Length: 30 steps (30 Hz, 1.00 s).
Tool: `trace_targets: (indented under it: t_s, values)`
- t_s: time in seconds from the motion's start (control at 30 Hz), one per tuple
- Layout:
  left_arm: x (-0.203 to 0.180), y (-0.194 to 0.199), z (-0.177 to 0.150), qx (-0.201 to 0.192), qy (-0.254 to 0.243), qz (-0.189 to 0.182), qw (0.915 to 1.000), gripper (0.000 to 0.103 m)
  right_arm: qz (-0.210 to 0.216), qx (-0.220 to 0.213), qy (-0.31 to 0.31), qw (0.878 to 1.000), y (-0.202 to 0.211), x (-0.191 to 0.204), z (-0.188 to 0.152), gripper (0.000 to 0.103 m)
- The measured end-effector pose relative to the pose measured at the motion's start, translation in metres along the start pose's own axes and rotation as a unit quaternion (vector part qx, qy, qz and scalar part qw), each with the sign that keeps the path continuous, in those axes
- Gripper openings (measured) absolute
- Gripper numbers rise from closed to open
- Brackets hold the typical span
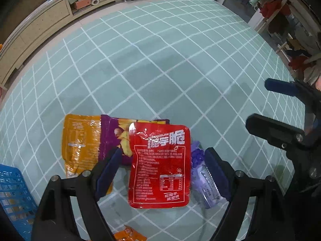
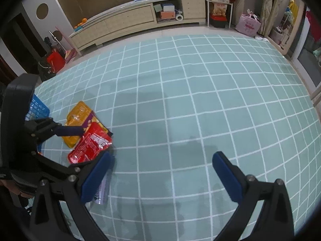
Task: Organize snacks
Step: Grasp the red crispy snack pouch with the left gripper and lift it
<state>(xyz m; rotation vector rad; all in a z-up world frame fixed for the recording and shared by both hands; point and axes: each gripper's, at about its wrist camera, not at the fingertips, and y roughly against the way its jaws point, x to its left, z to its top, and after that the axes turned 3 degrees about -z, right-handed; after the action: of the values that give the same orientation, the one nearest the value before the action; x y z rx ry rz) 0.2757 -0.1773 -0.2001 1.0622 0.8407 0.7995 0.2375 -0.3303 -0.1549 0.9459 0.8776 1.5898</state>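
Where left gripper (image 1: 163, 170) straddles, red pouch (image 1: 159, 165) reads "KONJAK".

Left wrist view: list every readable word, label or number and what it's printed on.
"KONJAK", partly cut off: top of the red pouch.
Large white Chinese characters beside it: last reads "脆"; the others are unclear.
Red pouch fine print and nutrition table: too small.
Orange-purple bag, lilac wrapper: text blurred.

The rug (image 1: 160, 70) was teal with a white grid; the packets were red (image 1: 159, 166), orange-and-purple (image 1: 84, 146) and lilac (image 1: 202, 176); the basket (image 1: 14, 196) blue.
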Motion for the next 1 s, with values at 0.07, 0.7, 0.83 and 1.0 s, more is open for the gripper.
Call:
trace_targets:
  t_s: [0.07,0.7,0.83,1.0]
  values:
    - [-0.006,0.0,0.0,0.003,-0.007,-0.001,1.0,0.081,0.01,0.005,-0.005,1.0,-0.002,0.0,0.001,0.103]
    - [-0.022,0.024,-0.001,0.0,0.017,0.009,0.9998,0.011,0.022,0.008,-0.019,1.0,-0.001,-0.002,0.0,0.103]
    - [-0.019,0.041,-0.007,-0.014,0.018,0.013,0.9996,0.011,0.028,0.012,-0.022,0.999,0.0,0.0,-0.003,0.103]
    - [-0.013,0.058,-0.018,-0.029,0.026,0.03,0.9988,0.011,0.05,0.019,-0.028,0.998,-0.006,0.015,-0.004,0.103]
